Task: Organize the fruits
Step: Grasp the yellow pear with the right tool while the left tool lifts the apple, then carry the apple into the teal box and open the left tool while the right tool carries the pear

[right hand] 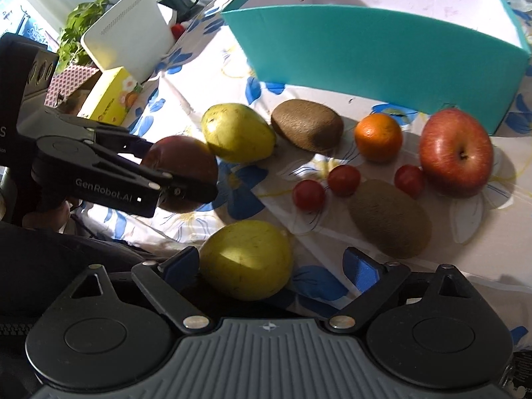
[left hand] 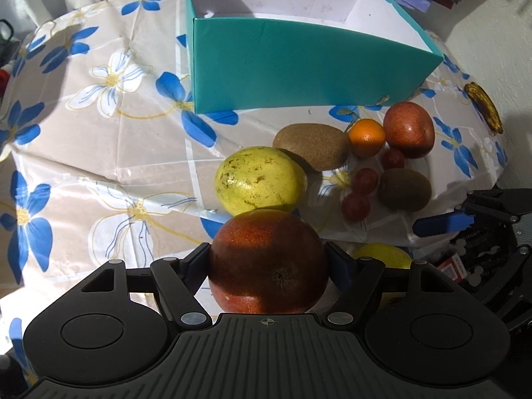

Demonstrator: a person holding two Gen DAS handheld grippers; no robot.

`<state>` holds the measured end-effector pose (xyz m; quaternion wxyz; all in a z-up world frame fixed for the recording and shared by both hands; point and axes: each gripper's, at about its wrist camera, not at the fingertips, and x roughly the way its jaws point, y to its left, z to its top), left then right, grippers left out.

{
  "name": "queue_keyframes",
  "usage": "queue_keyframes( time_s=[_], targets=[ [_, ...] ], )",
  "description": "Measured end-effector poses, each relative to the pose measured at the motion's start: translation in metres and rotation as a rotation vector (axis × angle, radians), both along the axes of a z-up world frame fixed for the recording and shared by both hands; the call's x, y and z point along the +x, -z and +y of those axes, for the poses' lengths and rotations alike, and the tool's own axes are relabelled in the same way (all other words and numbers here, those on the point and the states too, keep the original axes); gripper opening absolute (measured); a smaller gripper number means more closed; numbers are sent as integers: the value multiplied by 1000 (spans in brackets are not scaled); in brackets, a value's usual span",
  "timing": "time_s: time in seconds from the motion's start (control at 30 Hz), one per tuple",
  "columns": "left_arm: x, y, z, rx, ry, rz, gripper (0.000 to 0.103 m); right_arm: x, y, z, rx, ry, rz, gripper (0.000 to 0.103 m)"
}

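In the left wrist view my left gripper (left hand: pixel 267 261) is shut on a dark red apple (left hand: pixel 266 266), held just above the flowered tablecloth (left hand: pixel 99 133). The right wrist view shows that same apple (right hand: pixel 186 166) clamped at the left. My right gripper (right hand: pixel 271 266) stands open around a yellow fruit (right hand: pixel 246 259); the left pad is at its skin and the right pad is clear of it. Behind lie a yellow pear (right hand: pixel 237 133), two kiwis (right hand: pixel 307 124) (right hand: pixel 390 219), an orange (right hand: pixel 379 136), a red apple (right hand: pixel 457 151) and three cherry tomatoes (right hand: pixel 344 179). The teal box (right hand: pixel 365 53) is open and white inside.
A yellow carton (right hand: pixel 109 96), a white device (right hand: pixel 128 33) and a green plant (right hand: pixel 79 30) crowd the table's left side. A dark yellow object (left hand: pixel 483 108) lies at the right rim of the table. The table edge falls away just before my grippers.
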<state>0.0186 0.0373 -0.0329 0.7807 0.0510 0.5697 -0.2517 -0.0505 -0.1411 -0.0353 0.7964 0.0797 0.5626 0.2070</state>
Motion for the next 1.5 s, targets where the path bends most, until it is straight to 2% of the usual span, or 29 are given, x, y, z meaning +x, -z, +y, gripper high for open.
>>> queue_keyframes(
  time_s=[0.1, 0.23, 0.3, 0.37, 0.5, 0.7, 0.87, 1.1, 1.33, 1.5],
  targets=[
    [1, -4, 1, -11, -3, -6, 78, 3, 2, 7, 18, -34, 24, 83],
    [3, -6, 2, -18, -8, -6, 78, 11, 8, 16, 36, -74, 65, 82],
    [4, -6, 1, -16, -6, -12, 78, 16, 15, 20, 42, -92, 91, 75],
    [5, -7, 0, -12, -4, -15, 78, 19, 21, 22, 41, -97, 103, 73],
    [7, -11, -5, 0, -3, -28, 78, 15, 16, 21, 3, -87, 59, 72],
    [14, -24, -18, 13, 7, -73, 78, 11, 2, -4, -60, 22, -17, 72],
    [22, -43, -42, 27, 47, -149, 78, 7, -9, -23, -63, 101, -73, 72],
    [32, -56, -67, 37, 95, -196, 78, 4, -25, -41, -56, 180, -139, 72],
    [43, -62, -83, 48, 100, -213, 78, 3, -33, -60, -35, 244, -169, 72],
    [52, -77, -92, 44, 86, -263, 78, 2, -37, -67, -21, 286, -190, 72]
  ],
)
